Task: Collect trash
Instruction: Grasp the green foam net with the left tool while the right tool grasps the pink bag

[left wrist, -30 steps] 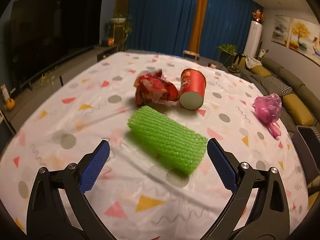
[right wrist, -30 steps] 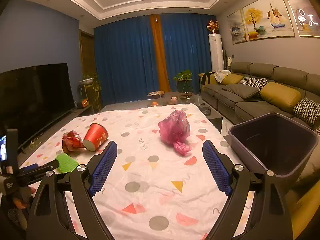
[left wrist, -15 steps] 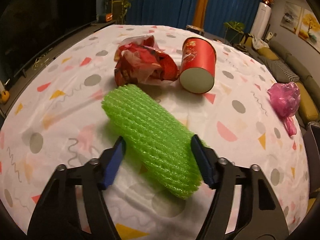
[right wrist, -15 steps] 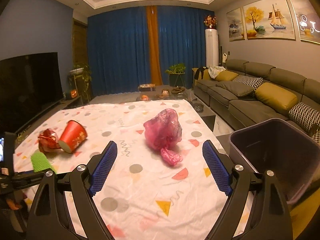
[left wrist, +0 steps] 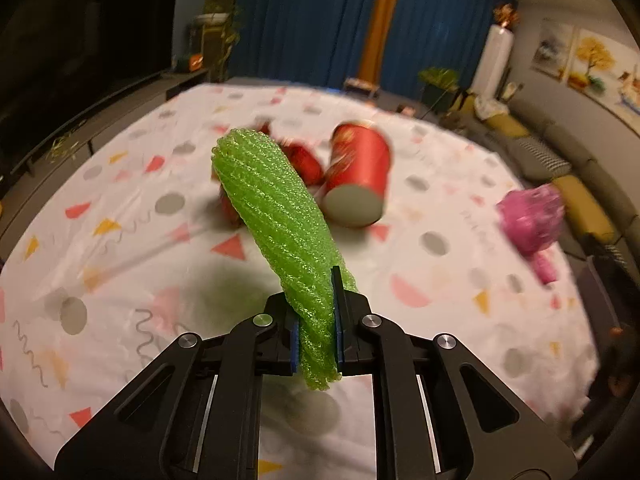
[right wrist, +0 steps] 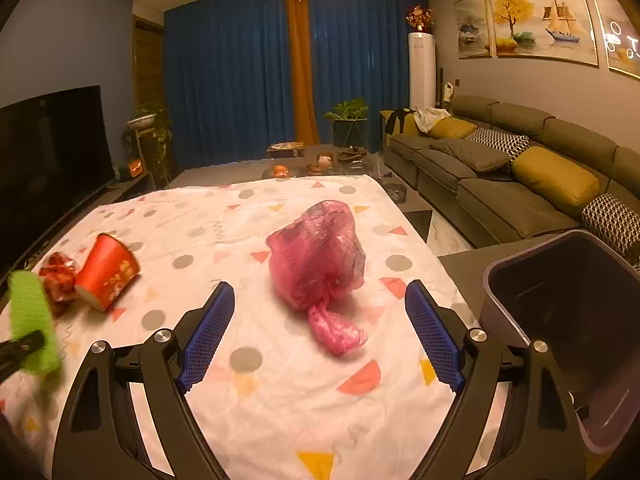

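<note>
Two blue-padded fingers of the left gripper (left wrist: 316, 320) are clamped tight on the near end of a green foam net sleeve (left wrist: 276, 216), squeezing it flat between them. In the left wrist view the rest of the sleeve sticks up and away from the gripper, lifted clear of the patterned tablecloth (left wrist: 120, 272). Behind it a red paper cup (left wrist: 358, 178) lies on its side with its base toward the camera, and a crumpled red wrapper (left wrist: 306, 158) sits just beside the cup, partly hidden by the sleeve. A pink plastic bag (left wrist: 530, 220) rests near the right edge of the cloth, blurred.

From the right wrist view, the right gripper (right wrist: 318, 332) stands wide with nothing between its pads. The pink plastic bag (right wrist: 320, 264) lies on the tablecloth (right wrist: 280, 400) just ahead, roughly centred between the fingers but not touched. A dark bin (right wrist: 560, 320) stands off the right side of the table, next to a sofa (right wrist: 520, 184). At far left the green sleeve (right wrist: 32, 320) shows in the other gripper's grip, near the red cup (right wrist: 106, 270) and wrapper (right wrist: 58, 276).
</note>
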`<state>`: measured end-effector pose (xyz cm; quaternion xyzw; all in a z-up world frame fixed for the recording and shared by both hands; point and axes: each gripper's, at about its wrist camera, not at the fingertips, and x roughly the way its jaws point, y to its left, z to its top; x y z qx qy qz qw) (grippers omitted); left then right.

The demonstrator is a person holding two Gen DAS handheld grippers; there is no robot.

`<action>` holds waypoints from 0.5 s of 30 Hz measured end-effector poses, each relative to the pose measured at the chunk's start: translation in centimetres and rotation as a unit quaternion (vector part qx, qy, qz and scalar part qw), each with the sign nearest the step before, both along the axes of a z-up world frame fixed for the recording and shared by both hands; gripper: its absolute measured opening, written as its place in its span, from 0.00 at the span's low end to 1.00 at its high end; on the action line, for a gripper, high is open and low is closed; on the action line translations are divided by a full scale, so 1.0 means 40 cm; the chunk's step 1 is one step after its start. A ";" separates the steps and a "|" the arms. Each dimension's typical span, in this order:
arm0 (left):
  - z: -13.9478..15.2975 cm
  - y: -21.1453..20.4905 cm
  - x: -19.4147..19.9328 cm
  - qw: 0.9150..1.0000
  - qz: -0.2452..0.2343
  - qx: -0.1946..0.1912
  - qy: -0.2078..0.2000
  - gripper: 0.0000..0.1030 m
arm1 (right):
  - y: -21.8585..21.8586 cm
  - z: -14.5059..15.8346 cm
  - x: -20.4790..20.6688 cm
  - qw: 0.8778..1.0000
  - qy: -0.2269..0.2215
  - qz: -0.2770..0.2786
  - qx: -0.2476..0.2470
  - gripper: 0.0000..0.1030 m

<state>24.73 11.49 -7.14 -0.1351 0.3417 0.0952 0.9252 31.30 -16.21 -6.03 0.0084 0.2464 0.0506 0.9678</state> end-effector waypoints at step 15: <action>0.064 -0.095 0.083 0.996 -0.042 0.044 -0.072 0.11 | 0.032 -0.048 0.182 0.999 0.034 -0.019 -0.016 0.77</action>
